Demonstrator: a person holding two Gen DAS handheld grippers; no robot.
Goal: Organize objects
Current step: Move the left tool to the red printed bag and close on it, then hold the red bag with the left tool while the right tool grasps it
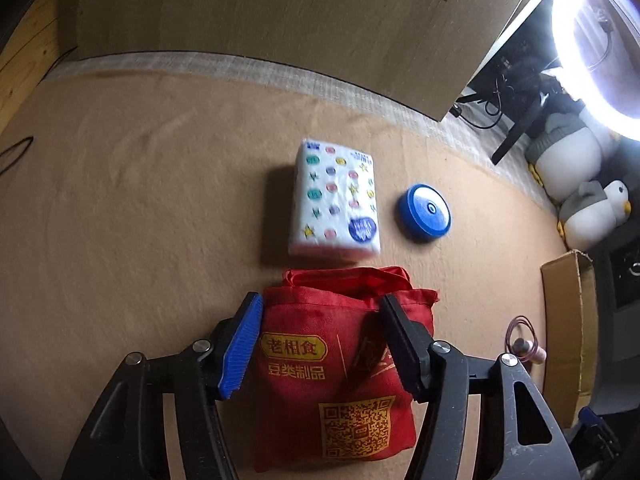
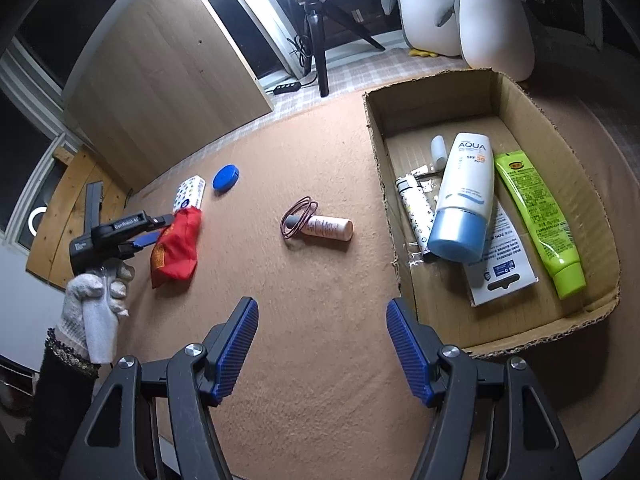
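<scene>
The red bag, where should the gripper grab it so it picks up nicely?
Probably at the top edge of the red bag, by the bunched handles near the tissue pack. The bag lies flat and floppy on the mat, so come down from above with the left gripper, whose jaws already straddle it.

A tan felt-like cloth is spread over the working surface, with a pale checked strip along its far edge. Laid directly on it: a red fabric bag printed in yellow, a patterned white tissue pack just beyond the bag, and a blue round lid near the pack. A pinkish tube with a looped cord against it is seen mid-cloth. An open cardboard box rests at the right.
</scene>
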